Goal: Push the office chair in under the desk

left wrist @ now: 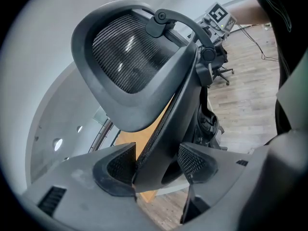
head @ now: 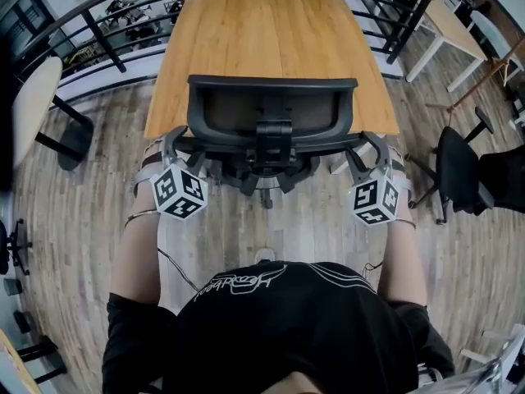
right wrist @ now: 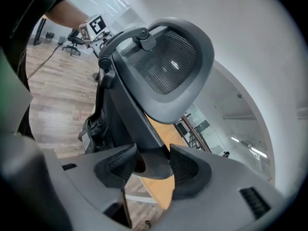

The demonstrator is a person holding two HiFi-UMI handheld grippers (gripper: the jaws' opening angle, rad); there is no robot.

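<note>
The black mesh office chair stands in front of me, its seat tucked beneath the wooden desk and its backrest at the desk's near edge. My left gripper is at the left edge of the backrest and my right gripper at the right edge. In the left gripper view the jaws close on the backrest's side frame, headrest above. In the right gripper view both pads press the opposite side frame.
A black metal railing runs behind the desk. A second black office chair stands to the right, with a white table beyond it. A round-edged table is at the left. The floor is wood planks.
</note>
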